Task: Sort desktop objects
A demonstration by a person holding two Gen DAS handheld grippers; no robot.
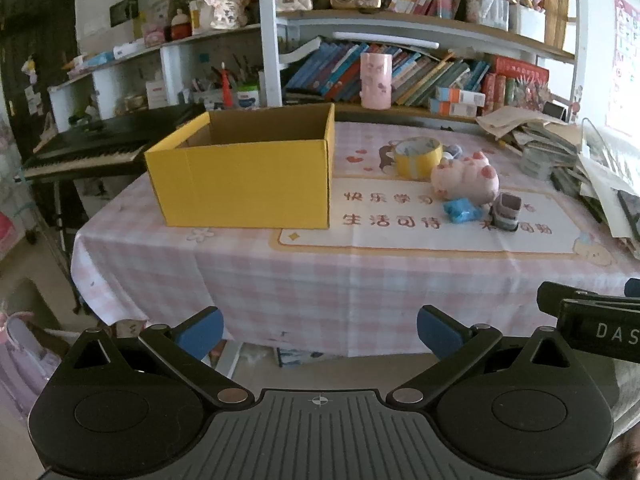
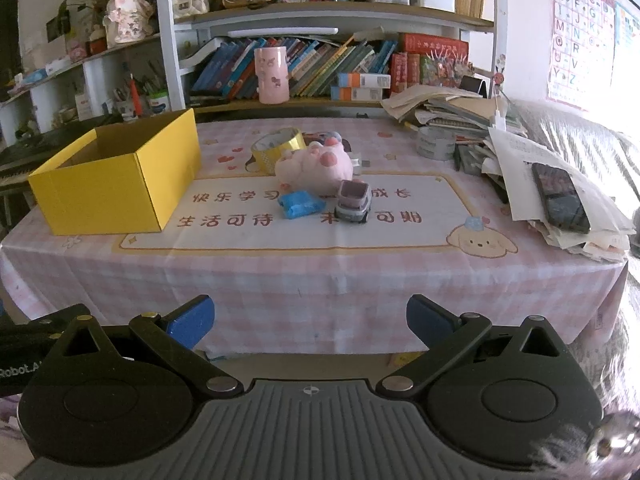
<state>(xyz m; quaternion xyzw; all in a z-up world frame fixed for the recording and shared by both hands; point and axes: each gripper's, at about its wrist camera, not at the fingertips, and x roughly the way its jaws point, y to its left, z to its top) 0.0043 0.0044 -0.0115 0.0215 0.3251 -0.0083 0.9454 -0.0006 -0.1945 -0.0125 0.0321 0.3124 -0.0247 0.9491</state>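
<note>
Left gripper: its two blue fingers stand wide apart and hold nothing. It hangs in the air in front of the table, well back from the things on it.
Right gripper: its blue fingers are wide apart too, with nothing between them. It also hangs in front of the table edge. Its black side shows at the right edge of the left camera's view.
Table: it wears a pink checked cloth with a cream panel, words in orange, and a little puppy drawn at the right.
Bookshelf: it stands behind the table, full of leaning books. A pink cup stands on the low shelf.
Yellow box: it sits on the left part of the table, open at the top. Its inside looks bare as far as the cameras can see.
Paper pile: a messy heap on the right side of the table, with a dark phone lying on top.
Pink plush toy: it lies near the middle of the table, paws up.
Yellow tape roll: just behind the plush, touching it or nearly so.
Clear tape roll: next to the paper pile.
Blue packet: flat on the cream panel, just in front of the plush.
Toy truck: small and grey, just right of the blue packet.
</note>
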